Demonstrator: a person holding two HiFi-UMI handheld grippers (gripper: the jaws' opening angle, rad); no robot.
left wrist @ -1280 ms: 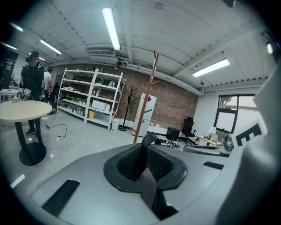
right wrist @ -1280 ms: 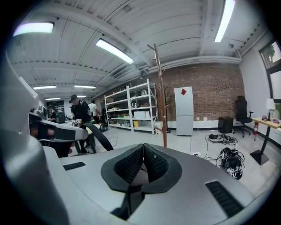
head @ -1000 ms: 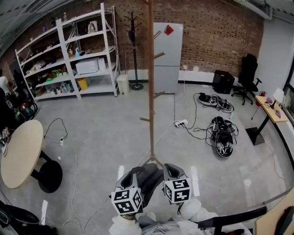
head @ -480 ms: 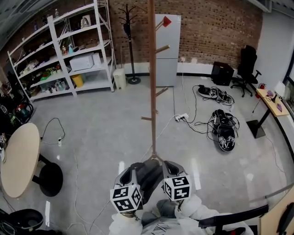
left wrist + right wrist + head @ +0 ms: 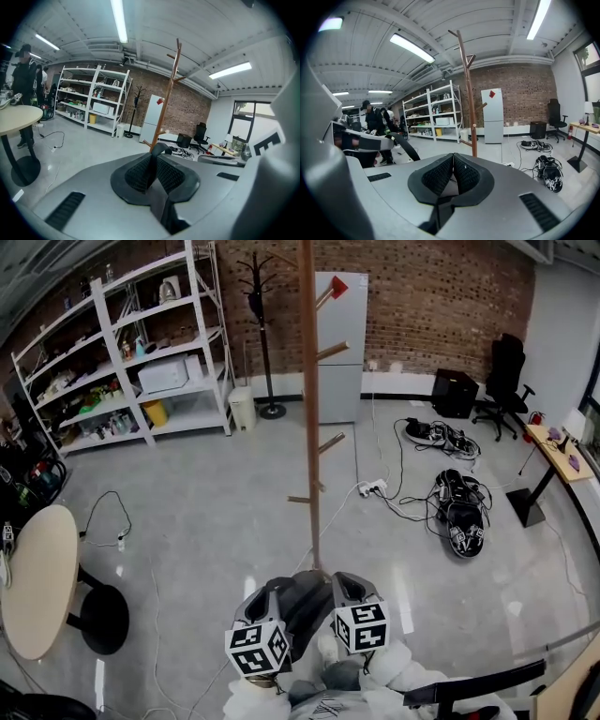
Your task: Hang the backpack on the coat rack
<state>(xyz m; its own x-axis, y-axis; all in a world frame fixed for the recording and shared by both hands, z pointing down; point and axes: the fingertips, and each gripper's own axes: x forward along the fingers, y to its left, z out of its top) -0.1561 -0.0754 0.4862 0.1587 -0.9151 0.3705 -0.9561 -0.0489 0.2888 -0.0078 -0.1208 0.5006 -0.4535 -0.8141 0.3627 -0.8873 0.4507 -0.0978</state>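
Note:
The wooden coat rack [image 5: 310, 427] stands straight ahead, a tall pole with short pegs; it also shows as the coat rack [image 5: 165, 115] in the left gripper view and the coat rack [image 5: 469, 93] in the right one. A black backpack [image 5: 458, 518] lies on the floor to the right of it, among cables, and shows as the backpack [image 5: 550, 174] in the right gripper view. My left gripper [image 5: 271, 591] and right gripper [image 5: 346, 581] are side by side low in the head view, near the rack's foot. The left gripper [image 5: 153, 158] and right gripper [image 5: 453, 163] are both shut with nothing held.
White shelving [image 5: 141, 352], a black coat stand [image 5: 264, 334] and a white fridge [image 5: 342, 343] line the brick wall. A round table [image 5: 37, 577] is at left. An office chair [image 5: 506, 390], desk [image 5: 553, 451] and cables [image 5: 436, 439] are at right. People [image 5: 375, 124] stand at left.
The head view has crept forward toward the coat rack and the round table has slid left. Both grippers stay shut, side by side.

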